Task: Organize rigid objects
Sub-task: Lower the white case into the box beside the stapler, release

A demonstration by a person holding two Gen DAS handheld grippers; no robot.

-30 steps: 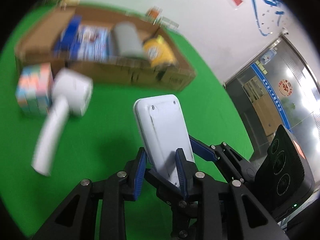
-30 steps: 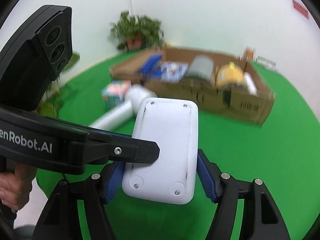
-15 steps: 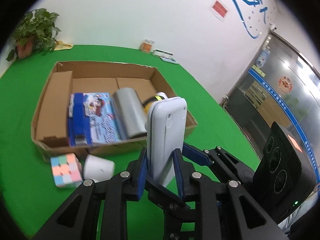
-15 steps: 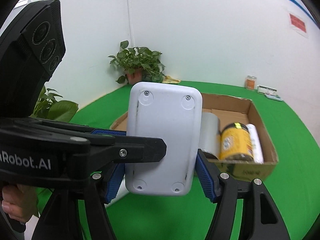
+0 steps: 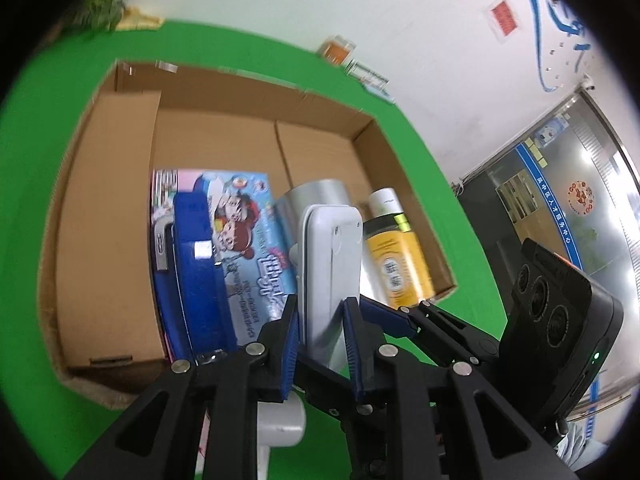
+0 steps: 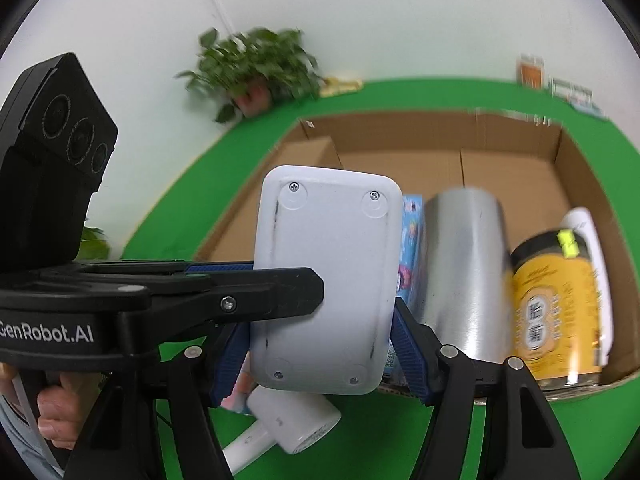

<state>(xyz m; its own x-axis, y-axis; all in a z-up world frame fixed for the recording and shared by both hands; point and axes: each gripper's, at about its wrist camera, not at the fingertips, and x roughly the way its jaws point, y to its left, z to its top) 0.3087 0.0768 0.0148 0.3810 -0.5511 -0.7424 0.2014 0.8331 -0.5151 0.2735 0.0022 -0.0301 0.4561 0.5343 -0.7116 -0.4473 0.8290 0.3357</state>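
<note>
now both grippers have carried the white device (image 6: 326, 280) over to the cardboard box (image 5: 116, 200): a second ago it hung well short of the box above the green table (image 5: 32, 160), and now the box interior fills the background right behind it. the left gripper (image 5: 320, 340) has pinched tighter over that second and is clamped on the device's thin edges; the right gripper (image 6: 316, 344) holds it across the wide faces, its jaws about half spread, blue pads pressed against both sides. the device stands upright, its screwed back panel toward the right wrist camera, above the box's near wall and not yet inside. i judge the carry is nearly done and what remains is lowering it into a free spot; the bare cardboard floor at the far and left side looks roomiest. already in the box: a blue picture box (image 5: 236, 248) with chinese lettering too blurred to read, a silver cylinder (image 6: 464, 276), a yellow jar (image 6: 556, 312) with a chinese label, a white tube (image 6: 592, 264). the left gripper's side reads "genrobot.ai". a white hair dryer (image 6: 296, 428) lies outside on the table
</note>
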